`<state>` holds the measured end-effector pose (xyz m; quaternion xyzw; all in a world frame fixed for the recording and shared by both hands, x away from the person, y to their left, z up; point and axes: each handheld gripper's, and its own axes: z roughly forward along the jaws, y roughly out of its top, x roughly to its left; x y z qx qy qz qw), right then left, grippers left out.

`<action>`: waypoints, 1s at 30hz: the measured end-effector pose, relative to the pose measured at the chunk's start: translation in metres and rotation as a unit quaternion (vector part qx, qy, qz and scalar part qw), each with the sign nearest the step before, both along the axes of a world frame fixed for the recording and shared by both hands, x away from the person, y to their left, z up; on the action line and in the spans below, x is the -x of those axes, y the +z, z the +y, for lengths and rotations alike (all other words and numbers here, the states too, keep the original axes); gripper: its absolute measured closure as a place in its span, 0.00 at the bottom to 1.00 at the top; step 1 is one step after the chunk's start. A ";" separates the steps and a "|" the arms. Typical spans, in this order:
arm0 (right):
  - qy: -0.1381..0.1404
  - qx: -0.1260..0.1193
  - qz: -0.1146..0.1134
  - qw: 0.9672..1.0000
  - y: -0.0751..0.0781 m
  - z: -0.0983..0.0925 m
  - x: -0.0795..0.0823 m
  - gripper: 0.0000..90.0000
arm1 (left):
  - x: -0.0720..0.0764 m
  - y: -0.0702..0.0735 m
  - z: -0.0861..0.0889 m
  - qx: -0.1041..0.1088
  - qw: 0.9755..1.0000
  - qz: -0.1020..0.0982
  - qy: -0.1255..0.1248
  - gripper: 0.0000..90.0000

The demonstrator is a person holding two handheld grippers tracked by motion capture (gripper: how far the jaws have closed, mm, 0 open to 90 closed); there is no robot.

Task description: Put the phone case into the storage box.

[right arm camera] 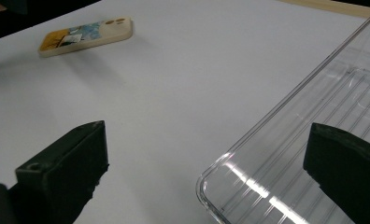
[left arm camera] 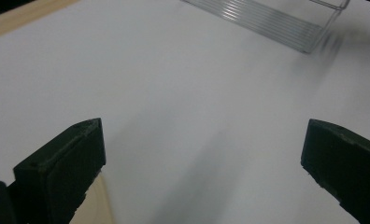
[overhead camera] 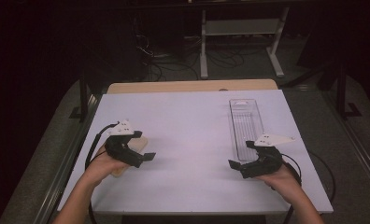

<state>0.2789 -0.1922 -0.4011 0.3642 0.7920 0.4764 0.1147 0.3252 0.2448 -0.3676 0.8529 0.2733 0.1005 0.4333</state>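
Note:
A beige phone case [right arm camera: 86, 35] with a coloured picture on it lies flat on the white table [overhead camera: 188, 126] at the left, partly under my left gripper [overhead camera: 145, 144] in the high view. A strip of the case [left arm camera: 96, 205] shows by the left jaw in the left gripper view. My left gripper [left arm camera: 204, 154] is open over bare table. A long clear plastic tray [overhead camera: 246, 123] lies empty at the right. My right gripper [overhead camera: 241, 154] is open at its near end. In the right gripper view the tray's corner [right arm camera: 314, 107] sits between the jaws of my right gripper [right arm camera: 206, 158].
The tray's far end [left arm camera: 267, 21] shows ahead of the left gripper. A wooden strip [overhead camera: 192, 86] runs along the table's back edge. Beyond it, on the dark floor, stand a white-framed stand [overhead camera: 241, 28] and loose cables [overhead camera: 164, 60].

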 end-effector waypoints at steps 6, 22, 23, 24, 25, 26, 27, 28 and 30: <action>0.000 0.000 0.000 1.000 0.000 0.000 0.000 0.00 | -0.010 0.012 0.001 0.008 1.000 -0.004 0.004 0.00; 0.002 0.001 -0.001 1.000 0.000 0.000 0.000 0.00 | -0.024 0.005 0.014 0.007 0.998 0.000 0.061 0.00; 0.001 0.001 0.000 1.000 0.000 0.000 0.000 0.00 | -0.025 0.004 0.016 0.000 0.998 -0.002 0.064 0.00; 0.001 0.002 0.000 1.000 0.000 0.000 0.001 0.00 | -0.025 0.004 0.017 0.002 0.998 -0.001 0.069 0.00; 0.001 0.002 0.000 1.000 0.000 0.000 0.001 0.00 | -0.026 0.004 0.019 0.001 0.997 -0.001 0.074 0.00; 0.001 0.002 -0.001 1.000 0.000 0.000 0.001 0.00 | -0.026 0.004 0.020 0.000 0.997 -0.002 0.078 0.00; 0.001 0.003 -0.001 1.000 0.000 0.000 0.001 0.00 | -0.026 0.004 0.022 0.002 0.997 -0.002 0.083 0.00; 0.001 0.003 -0.001 1.000 0.000 0.000 0.001 0.00 | -0.026 0.004 0.024 0.002 0.996 -0.003 0.086 0.00; 0.001 0.003 -0.001 1.000 0.000 0.000 0.001 0.00 | -0.026 0.004 0.028 0.001 0.996 -0.004 0.092 0.00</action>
